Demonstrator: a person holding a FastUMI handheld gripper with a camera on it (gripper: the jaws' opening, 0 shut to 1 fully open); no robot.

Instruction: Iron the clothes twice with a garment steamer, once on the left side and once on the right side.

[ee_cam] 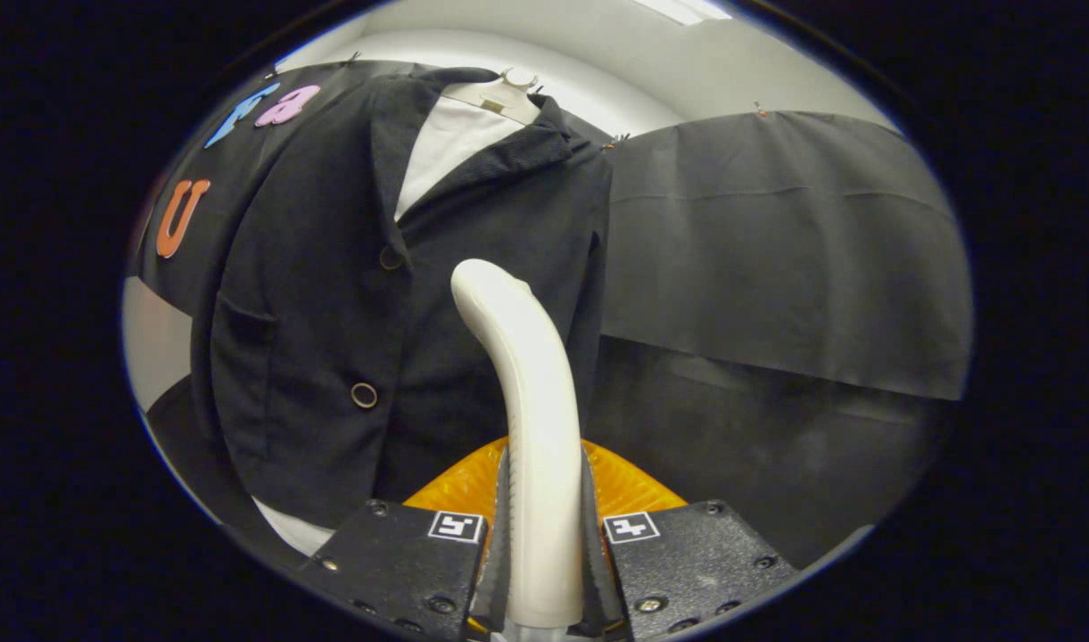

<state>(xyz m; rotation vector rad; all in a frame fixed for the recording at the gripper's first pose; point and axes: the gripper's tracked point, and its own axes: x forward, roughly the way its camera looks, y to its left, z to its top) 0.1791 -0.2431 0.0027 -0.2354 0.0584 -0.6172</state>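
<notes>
Gripper [544,544]: its two fingers sit narrowed onto the handle of the garment steamer [531,419], one pressing each side, with no visible slack.

Steamer: the pale, curved body rises from between the fingers and bends at its top toward the jacket [401,294]; whether the head touches the cloth or hangs just short of it cannot be told.

Orange piece [615,486]: a ribbed orange part shows directly behind the fingers, on both sides of the handle; what it belongs to is unclear.

Jacket: a dark jacket hangs just beyond the steamer on a pale hanger [499,94] over a white shirt [446,147], its front panels buttoned, a pocket on the panel farther from the steamer.

Backdrop: black cloth [776,250] hangs beside and behind the garment.

Risk, slip: the handle looks smooth and tall, so a long stroke could probably twist it within the grip and turn the head off the fabric.

Risk, coverage: the head stands near the panel by the black cloth; a drifting stroke could likely cover one side twice and skip the other.

Risk, snag: dragging across the buttons [364,395] could pull the jacket askew on its hanger.
</notes>
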